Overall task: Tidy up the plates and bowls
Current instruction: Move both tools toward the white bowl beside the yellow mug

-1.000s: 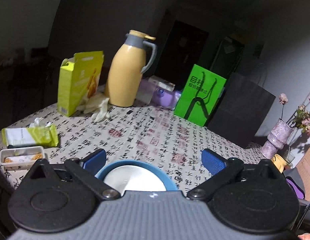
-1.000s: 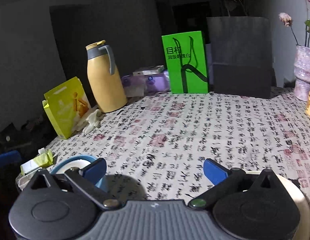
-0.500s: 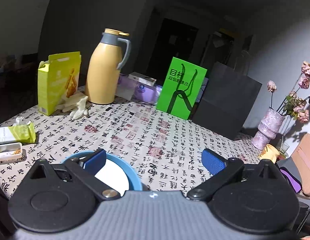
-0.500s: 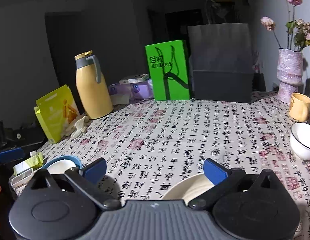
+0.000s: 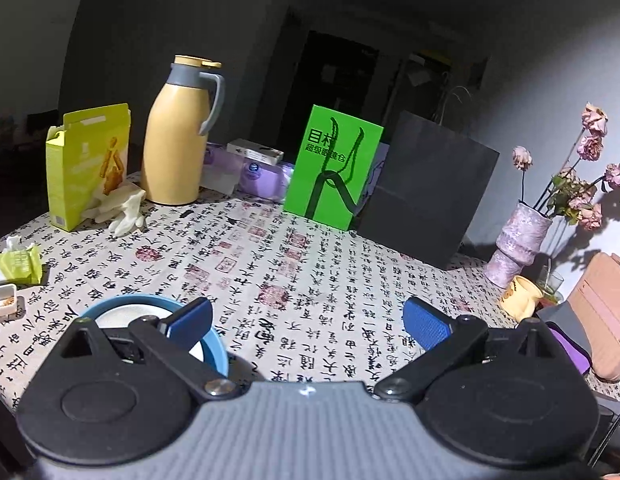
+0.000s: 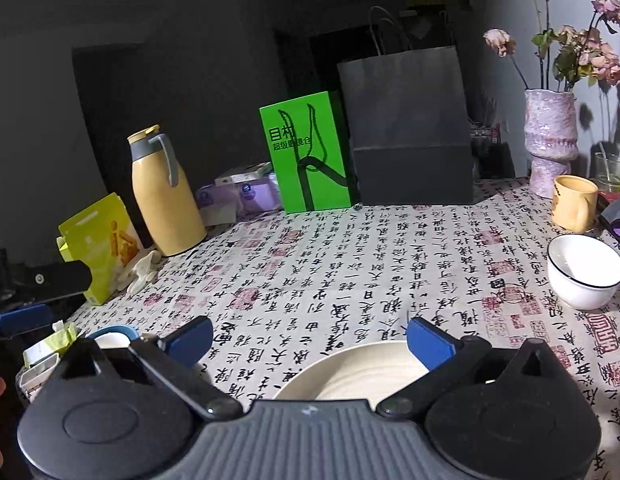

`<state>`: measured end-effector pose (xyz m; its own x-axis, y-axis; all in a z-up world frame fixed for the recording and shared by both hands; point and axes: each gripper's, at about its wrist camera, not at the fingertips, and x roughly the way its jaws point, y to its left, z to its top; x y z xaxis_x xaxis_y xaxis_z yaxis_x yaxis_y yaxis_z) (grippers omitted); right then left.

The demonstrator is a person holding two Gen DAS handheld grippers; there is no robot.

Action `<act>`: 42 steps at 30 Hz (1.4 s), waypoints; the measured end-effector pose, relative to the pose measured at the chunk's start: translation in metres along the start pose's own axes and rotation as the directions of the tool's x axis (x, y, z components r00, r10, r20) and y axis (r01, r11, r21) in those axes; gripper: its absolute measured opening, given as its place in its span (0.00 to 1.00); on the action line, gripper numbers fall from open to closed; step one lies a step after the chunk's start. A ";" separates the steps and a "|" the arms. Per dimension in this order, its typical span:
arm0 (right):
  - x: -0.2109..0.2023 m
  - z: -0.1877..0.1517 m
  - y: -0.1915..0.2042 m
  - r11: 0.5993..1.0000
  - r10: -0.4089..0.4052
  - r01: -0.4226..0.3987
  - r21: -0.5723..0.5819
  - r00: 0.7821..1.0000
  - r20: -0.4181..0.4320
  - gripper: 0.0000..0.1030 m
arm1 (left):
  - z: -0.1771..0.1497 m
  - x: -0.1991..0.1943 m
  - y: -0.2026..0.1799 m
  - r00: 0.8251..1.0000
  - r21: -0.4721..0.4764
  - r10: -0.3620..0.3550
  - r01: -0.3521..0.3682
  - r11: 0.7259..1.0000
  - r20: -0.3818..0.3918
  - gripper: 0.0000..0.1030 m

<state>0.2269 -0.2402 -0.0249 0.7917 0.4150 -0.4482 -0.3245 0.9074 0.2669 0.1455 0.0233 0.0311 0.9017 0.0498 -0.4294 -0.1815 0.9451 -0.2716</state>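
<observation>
**Both grippers drawn back, dishes lying apart on the table**

Since a second ago both cameras have risen and pulled back: the blue plate (image 5: 150,308) has slid from the middle of the left wrist view to its left side, and the cream plate (image 6: 362,372) and white bowl (image 6: 582,272) have come into the right wrist view.

The left gripper (image 5: 308,320) is spread wide with nothing between its fingers; its left fingertip overlaps the blue plate's rim in the view, though contact cannot be judged. The blue plate lies near the table's (image 5: 310,272) front left corner, beside a small white tray (image 5: 2,300) and a green wrapper (image 5: 18,266). Along the far edge, left to right, stand a yellow-green box (image 5: 86,164), a yellow jug (image 5: 178,140), purple packets (image 5: 262,172), a green bag (image 5: 334,168), a black bag (image 5: 426,196) and a vase (image 5: 518,240) of dried flowers, with a yellow mug (image 5: 518,296) in front of it.

The right gripper (image 6: 310,338) is likewise released and empty. The cream plate lies at the front edge just beyond it, partly under its right fingertip. The white bowl stands upright near the right edge, well apart from both plates, just in front of the yellow mug.
</observation>
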 end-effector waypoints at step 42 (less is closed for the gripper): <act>0.001 0.020 -0.090 0.990 -0.141 0.141 0.014 0.990 0.018 1.00 | -0.007 0.070 -0.103 0.990 0.046 -0.106 0.111 0.993 -0.098 1.00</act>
<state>0.2672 -0.3229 -0.0322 0.8391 0.2813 -0.4657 -0.2021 0.9559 0.2132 0.2245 -0.0728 0.0232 0.8732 -0.0826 -0.4804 -0.0619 0.9588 -0.2773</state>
